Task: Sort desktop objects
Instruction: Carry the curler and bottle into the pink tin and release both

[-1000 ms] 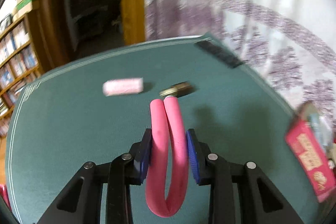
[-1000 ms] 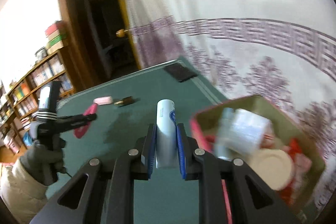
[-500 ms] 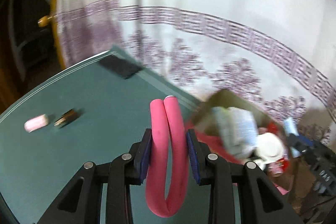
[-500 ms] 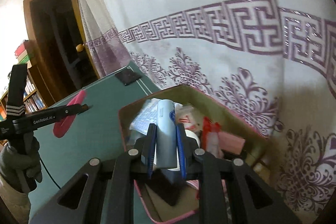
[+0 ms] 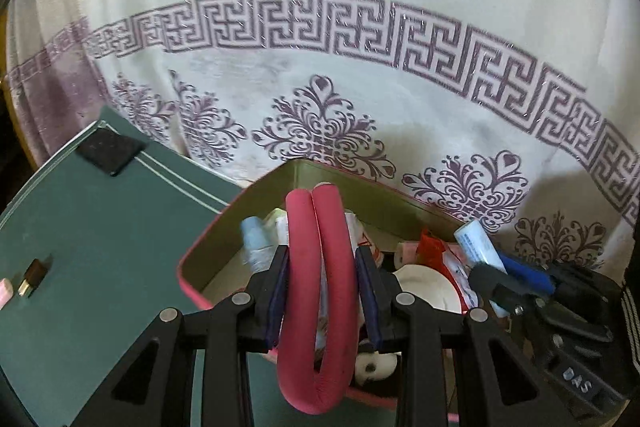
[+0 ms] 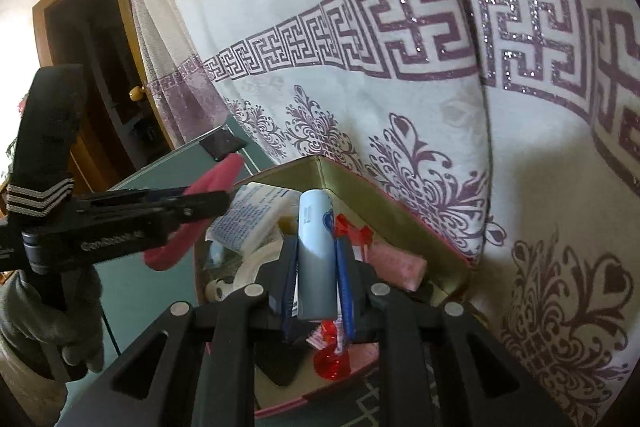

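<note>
Left-wrist view: the folded pink foam tube [image 5: 316,291] is being clamped by the left gripper [image 5: 322,259] fingers above the open tin box [image 5: 248,203], presumably for dropping in. The right gripper [image 6: 316,255] fingers are being kept clamped on a pale blue tube [image 6: 316,251] over the same box.

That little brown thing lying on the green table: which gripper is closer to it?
Left. The brown thing lies just beside the left gripper, which holds a folded pink foam tube over the tin. The right gripper sits across the tin, farther away.

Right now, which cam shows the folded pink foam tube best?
Left wrist: the folded pink foam tube fills centre frame, both ends and the bend clear, above the tin. Right wrist shows it edge-on, mostly hidden behind the left gripper.
</note>
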Demonstrator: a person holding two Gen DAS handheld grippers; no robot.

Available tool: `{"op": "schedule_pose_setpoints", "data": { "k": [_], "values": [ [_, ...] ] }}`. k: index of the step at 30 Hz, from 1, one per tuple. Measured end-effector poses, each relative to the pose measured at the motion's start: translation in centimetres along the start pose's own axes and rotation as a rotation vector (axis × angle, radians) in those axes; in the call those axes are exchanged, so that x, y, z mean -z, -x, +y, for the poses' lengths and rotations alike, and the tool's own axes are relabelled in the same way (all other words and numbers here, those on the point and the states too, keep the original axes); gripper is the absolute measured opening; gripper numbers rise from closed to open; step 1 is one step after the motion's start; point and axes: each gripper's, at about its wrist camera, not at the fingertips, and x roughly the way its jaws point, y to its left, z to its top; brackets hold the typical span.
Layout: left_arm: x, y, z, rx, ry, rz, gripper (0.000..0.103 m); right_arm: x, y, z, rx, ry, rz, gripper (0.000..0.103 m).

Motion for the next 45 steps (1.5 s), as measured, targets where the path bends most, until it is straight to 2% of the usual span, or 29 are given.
{"op": "schedule_pose_setpoints", "data": {
  "k": [4,10,14,15,16,18,24,25,27,31,37,45],
  "values": [
    [0.0,-2.0,0.0,0.005,0.002,0.027,0.034,0.2,-0.4,0.2,0.003,0.013,0.007,0.021],
    [-0.5,-3.9,0.1,-0.003,-0.033,0.011,0.034,0.4,-1.1,0.4,0.008,0.013,0.02,0.021],
    [-1.1,-4.7,0.5,0.007,-0.018,-0.002,0.036,0.5,-1.2,0.3,0.017,0.012,0.021,0.021],
    [-1.1,-4.8,0.6,0.011,-0.011,-0.002,0.04,0.5,-1.2,0.3,0.017,0.013,0.02,0.021],
    [-1.1,-4.7,0.8,0.019,-0.002,-0.001,0.054,0.5,-1.2,0.4,0.017,0.015,0.02,0.021],
    [-0.9,-4.3,1.2,0.033,0.019,-0.007,0.073,0.6,-1.2,0.4,0.015,0.016,0.023,0.021],
    [-0.9,-1.8,2.3,0.033,0.062,-0.051,0.077,0.5,-1.3,0.6,-0.004,-0.001,0.035,0.021],
    [-0.9,-1.4,2.5,0.031,0.07,-0.058,0.084,0.4,-1.2,0.8,-0.007,0.001,0.035,0.021],
    [-0.9,-0.2,3.1,0.02,0.088,-0.08,0.088,0.5,-1.0,1.1,-0.014,0.01,0.035,0.021],
    [-0.2,1.8,4.1,-0.017,0.102,-0.106,0.088,0.9,-0.9,1.8,-0.037,0.024,0.057,0.021],
    [1.5,3.3,5.9,-0.058,0.14,-0.102,0.088,1.3,-0.1,1.4,-0.005,-0.005,0.055,0.023],
    [3.9,4.3,8.2,-0.087,0.211,-0.077,0.088,0.9,1.2,2.4,-0.001,-0.004,0.024,0.039]
  ]
}}
